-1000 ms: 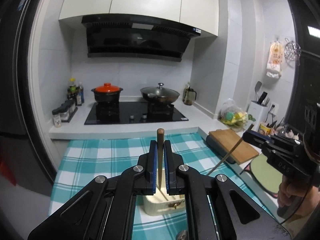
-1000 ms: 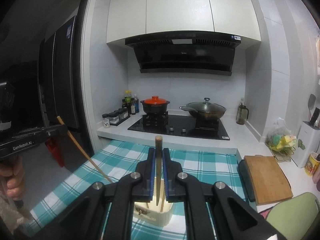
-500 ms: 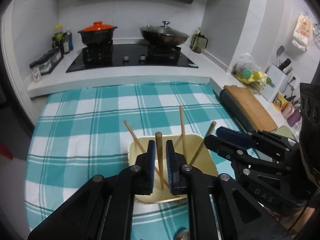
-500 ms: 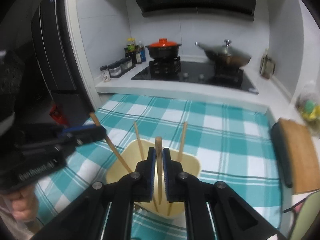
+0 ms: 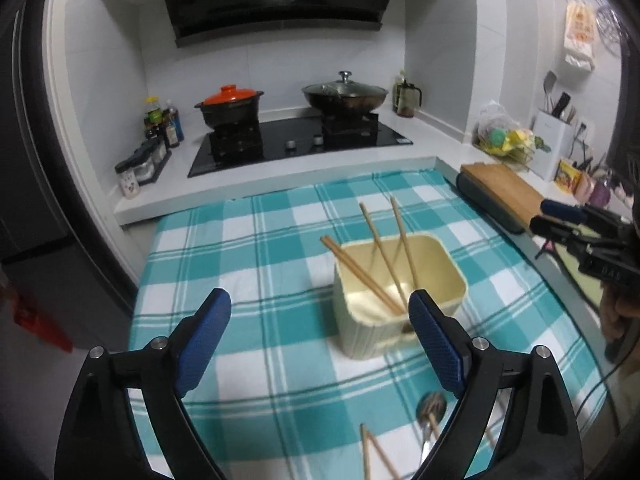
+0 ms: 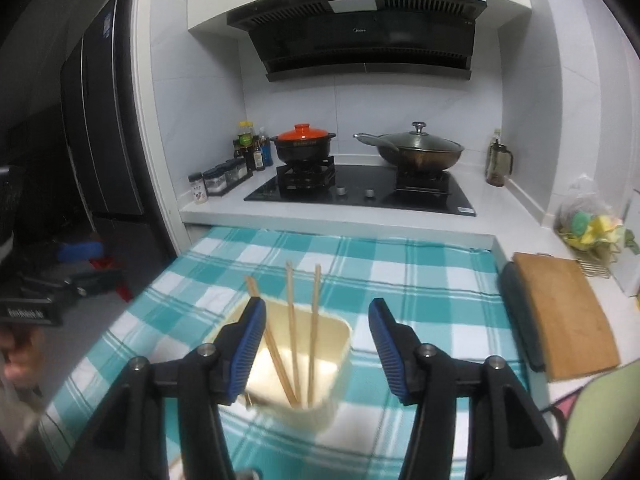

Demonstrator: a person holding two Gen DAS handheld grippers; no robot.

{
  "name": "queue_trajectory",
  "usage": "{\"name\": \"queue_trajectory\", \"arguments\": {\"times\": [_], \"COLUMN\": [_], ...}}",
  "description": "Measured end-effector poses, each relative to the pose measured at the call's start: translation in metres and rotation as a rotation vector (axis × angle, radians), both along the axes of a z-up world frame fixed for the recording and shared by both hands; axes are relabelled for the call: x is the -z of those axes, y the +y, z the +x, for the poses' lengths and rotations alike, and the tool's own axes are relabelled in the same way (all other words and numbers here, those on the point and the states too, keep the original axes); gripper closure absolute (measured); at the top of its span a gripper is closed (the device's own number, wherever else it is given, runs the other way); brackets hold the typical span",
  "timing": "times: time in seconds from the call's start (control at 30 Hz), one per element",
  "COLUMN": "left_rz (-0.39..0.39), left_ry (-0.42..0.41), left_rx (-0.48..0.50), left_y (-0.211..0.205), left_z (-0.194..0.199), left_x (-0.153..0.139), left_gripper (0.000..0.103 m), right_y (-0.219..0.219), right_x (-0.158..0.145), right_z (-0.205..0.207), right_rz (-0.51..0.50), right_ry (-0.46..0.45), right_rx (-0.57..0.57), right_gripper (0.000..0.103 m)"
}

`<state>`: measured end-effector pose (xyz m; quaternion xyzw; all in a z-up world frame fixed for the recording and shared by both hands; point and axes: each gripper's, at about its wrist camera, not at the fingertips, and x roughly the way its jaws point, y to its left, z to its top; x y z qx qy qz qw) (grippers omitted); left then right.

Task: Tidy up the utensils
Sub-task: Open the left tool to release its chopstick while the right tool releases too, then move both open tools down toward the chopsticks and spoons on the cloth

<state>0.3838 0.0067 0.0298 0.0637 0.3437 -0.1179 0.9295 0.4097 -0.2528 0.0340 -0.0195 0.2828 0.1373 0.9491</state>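
Observation:
A cream utensil holder stands on the teal checked cloth with several wooden chopsticks leaning in it. My left gripper hovers to the near left of the holder. Its jaws are opening wide and nothing is between them. My right gripper hangs just above the holder, jaws opening. The chopsticks show through the gap untouched. A metal spoon and two loose chopsticks lie on the cloth at the near edge.
Behind the cloth, a hob carries an orange-lidded pot and a lidded wok. Spice jars sit left. A wooden cutting board lies right. The right gripper and a hand show at the right edge.
Both grippers were shut on a chopstick each. They sank over the holder, opened and let go. Both chopsticks now stand in the holder, and the left gripper has shifted left of it.

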Motion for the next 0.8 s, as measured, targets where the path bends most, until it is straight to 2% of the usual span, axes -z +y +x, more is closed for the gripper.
{"name": "queue_trajectory", "arguments": {"times": [0.17, 0.3, 0.4, 0.57, 0.67, 0.8], "left_rz": [0.066, 0.037, 0.011, -0.134, -0.138, -0.096], "left_ry": [0.049, 0.090, 0.087, 0.112, 0.124, 0.129], "left_rx": [0.012, -0.002, -0.030, -0.070, -0.107, -0.120], "left_y": [0.028, 0.038, 0.033, 0.022, 0.015, 0.008], "left_z": [-0.079, -0.134, -0.170, -0.195, -0.200, -0.208], "left_x": [0.035, 0.075, 0.105, 0.139, 0.157, 0.171], "left_gripper": [0.007, 0.007, 0.007, 0.007, 0.007, 0.007], "right_y": [-0.016, -0.020, -0.017, -0.005, -0.001, 0.002], "right_x": [0.028, 0.062, 0.083, 0.113, 0.128, 0.146], "right_z": [-0.061, -0.112, -0.154, -0.215, -0.229, -0.240], "right_rz": [-0.096, -0.156, -0.199, -0.179, -0.147, -0.162], "right_ry": [0.089, 0.165, 0.180, 0.168, 0.172, 0.183], "right_rx": [0.013, 0.024, 0.048, 0.125, 0.177, 0.234], "right_gripper": [0.047, 0.047, 0.047, 0.047, 0.047, 0.047]}}
